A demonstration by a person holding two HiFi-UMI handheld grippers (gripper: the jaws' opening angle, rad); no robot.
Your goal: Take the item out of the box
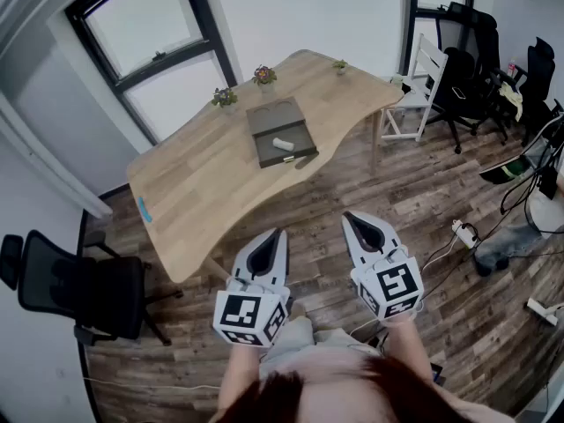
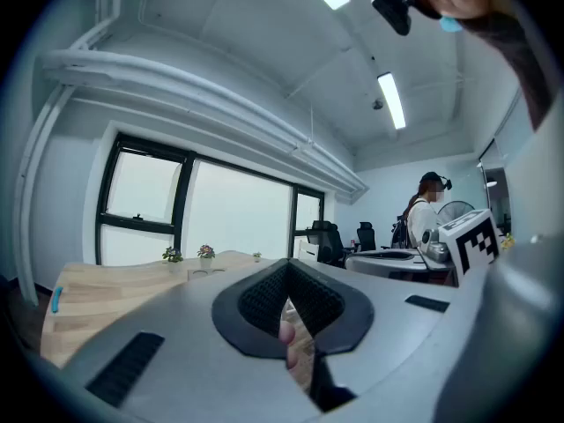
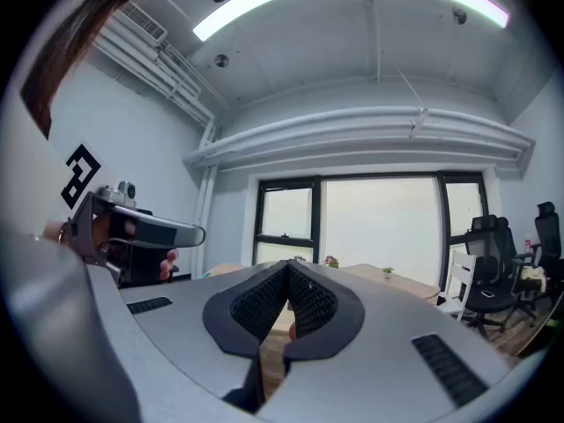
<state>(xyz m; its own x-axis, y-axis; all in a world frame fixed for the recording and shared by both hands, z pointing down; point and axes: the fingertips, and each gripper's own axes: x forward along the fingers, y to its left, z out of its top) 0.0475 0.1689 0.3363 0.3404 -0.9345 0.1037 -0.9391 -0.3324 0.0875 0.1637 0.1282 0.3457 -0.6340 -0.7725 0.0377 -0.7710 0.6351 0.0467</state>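
Note:
An open dark box (image 1: 281, 132) lies near the far edge of the wooden table (image 1: 203, 183), its lid folded back. Inside it lies a small white item (image 1: 282, 144). Both grippers hang over the floor on my side of the table, well short of the box and pointing toward it. In the head view my left gripper (image 1: 276, 233) is shut with nothing between its pads, and my right gripper (image 1: 350, 216) is shut and empty too. The left gripper view shows the left gripper (image 2: 287, 276) with its dark pads meeting at the tip. The right gripper view shows the same of the right gripper (image 3: 288, 276).
Three small potted plants (image 1: 224, 97) stand along the table's far edge and a blue object (image 1: 143, 208) lies at its left corner. A black office chair (image 1: 79, 293) stands at the left, a white chair (image 1: 423, 86) and black chairs (image 1: 476, 69) at the right. Cables and a power strip (image 1: 464, 233) lie on the floor.

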